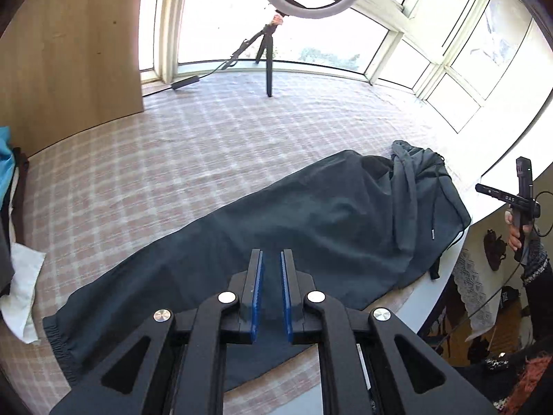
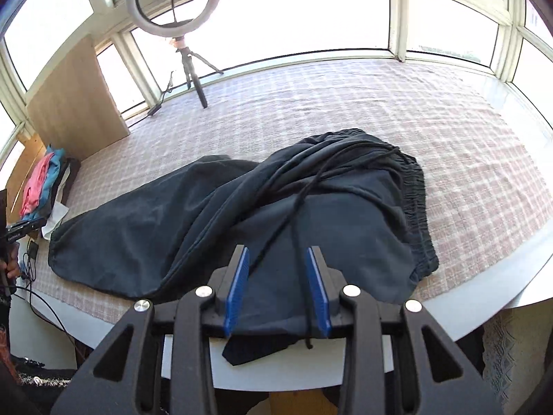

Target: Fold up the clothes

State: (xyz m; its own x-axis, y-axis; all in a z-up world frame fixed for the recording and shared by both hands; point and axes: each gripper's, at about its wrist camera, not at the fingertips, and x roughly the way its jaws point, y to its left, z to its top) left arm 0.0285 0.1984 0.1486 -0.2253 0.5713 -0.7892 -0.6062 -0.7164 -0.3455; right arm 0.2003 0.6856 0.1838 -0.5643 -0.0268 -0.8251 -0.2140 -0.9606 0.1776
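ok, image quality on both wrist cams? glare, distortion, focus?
Left wrist: windows blown out white, strong fisheye bending, dark trousers sharp but low in detail. Right wrist: same blown windows, curved table edge, drawstring crisp; gripper fingers slightly soft.

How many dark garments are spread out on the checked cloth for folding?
1: the dark sweatpants, lying lengthwise near the table's front edge, waistband at the right. A stack of clothes sits at the far left; more dark items may be hidden in it.
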